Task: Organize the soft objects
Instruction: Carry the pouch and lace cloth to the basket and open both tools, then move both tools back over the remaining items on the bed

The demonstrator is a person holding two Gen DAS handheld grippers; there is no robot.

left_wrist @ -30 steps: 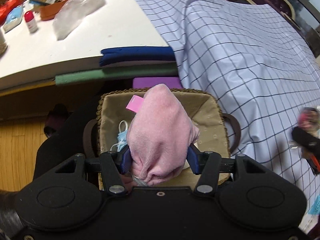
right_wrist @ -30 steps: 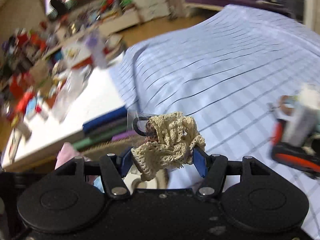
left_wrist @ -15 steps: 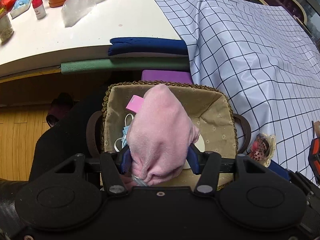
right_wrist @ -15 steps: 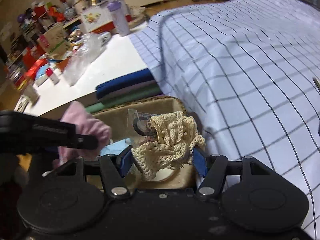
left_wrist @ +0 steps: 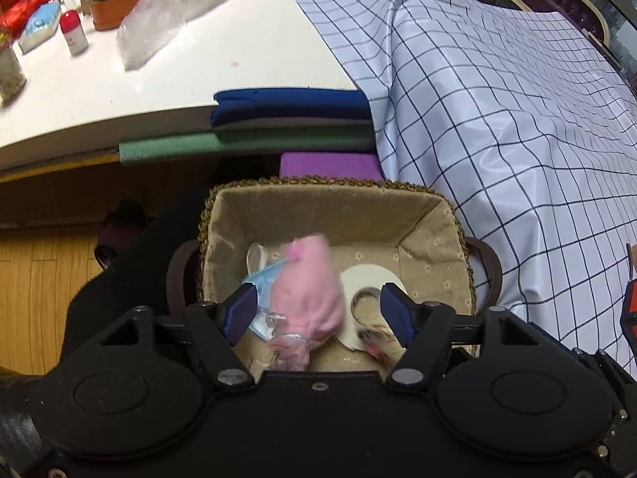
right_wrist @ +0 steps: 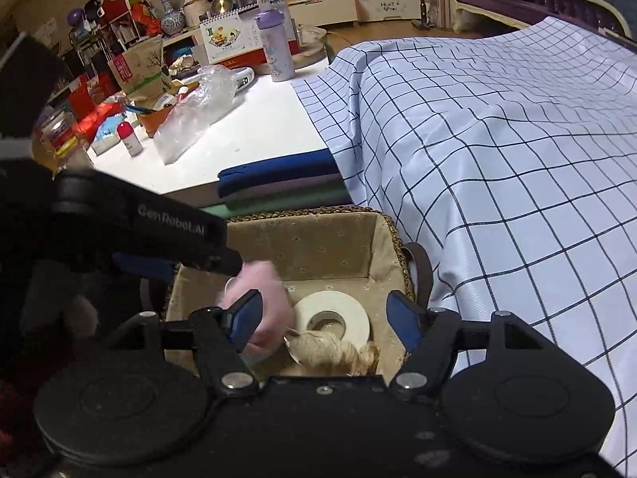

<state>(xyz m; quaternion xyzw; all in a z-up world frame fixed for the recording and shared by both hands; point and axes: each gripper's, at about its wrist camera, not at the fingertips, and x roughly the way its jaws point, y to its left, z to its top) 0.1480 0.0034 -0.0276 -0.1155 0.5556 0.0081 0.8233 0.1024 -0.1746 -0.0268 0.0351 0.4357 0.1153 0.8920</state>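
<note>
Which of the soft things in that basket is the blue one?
The face mask, lying at the left side of the basket. It is light blue with white ear loops; the cloth bundle beside it is pink and the crocheted piece is cream.

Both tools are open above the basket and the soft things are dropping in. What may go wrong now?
1. The cream knit piece is falling at the near edge of the basket, under the right tool; it may catch there instead of settling.
2. The pink cloth is landing on the blue mask and beside the tape roll, burying them.
3. The left tool hangs close to the right one, so they may bump when lifting away.
</note>
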